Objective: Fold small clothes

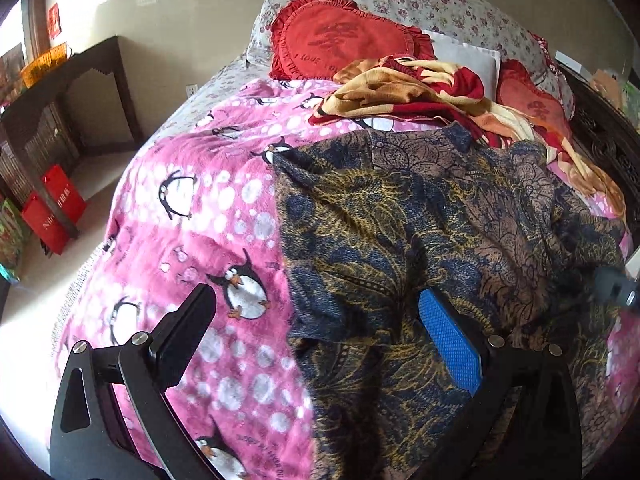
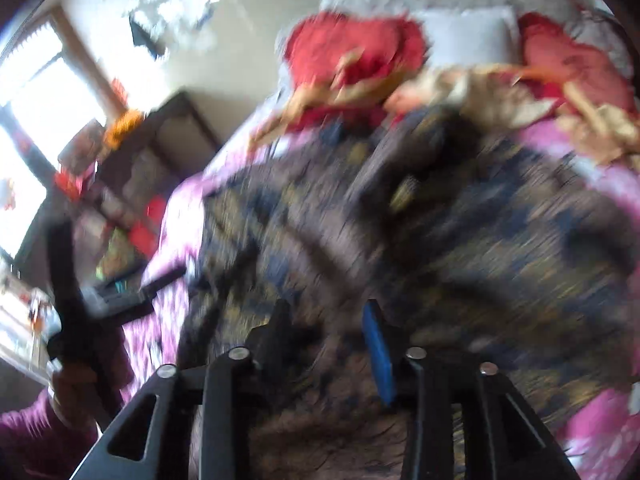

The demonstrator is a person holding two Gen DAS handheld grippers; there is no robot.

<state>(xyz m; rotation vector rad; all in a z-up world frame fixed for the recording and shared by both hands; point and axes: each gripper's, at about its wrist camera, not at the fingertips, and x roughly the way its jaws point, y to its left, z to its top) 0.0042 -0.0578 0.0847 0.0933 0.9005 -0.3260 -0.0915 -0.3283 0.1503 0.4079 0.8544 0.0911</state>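
A dark blue, brown and gold patterned garment [image 1: 420, 220] lies spread and rumpled on a pink penguin blanket [image 1: 192, 216] on a bed. My left gripper [image 1: 316, 320] is open over the garment's left edge, with its blue pad [image 1: 450, 344] on the cloth and its black finger over the blanket. The right wrist view is heavily blurred. In it my right gripper [image 2: 332, 336] hangs just above the same garment [image 2: 440, 232] with its jaws part open and nothing clearly held. The right gripper's tip shows at the right edge of the left view [image 1: 616, 290].
A red heart cushion [image 1: 344, 36], floral pillows [image 1: 440, 0] and a red and tan blanket [image 1: 420, 88] are heaped at the bed's head. A dark wooden table [image 1: 80, 92] and red boxes [image 1: 52, 208] stand on the floor to the left.
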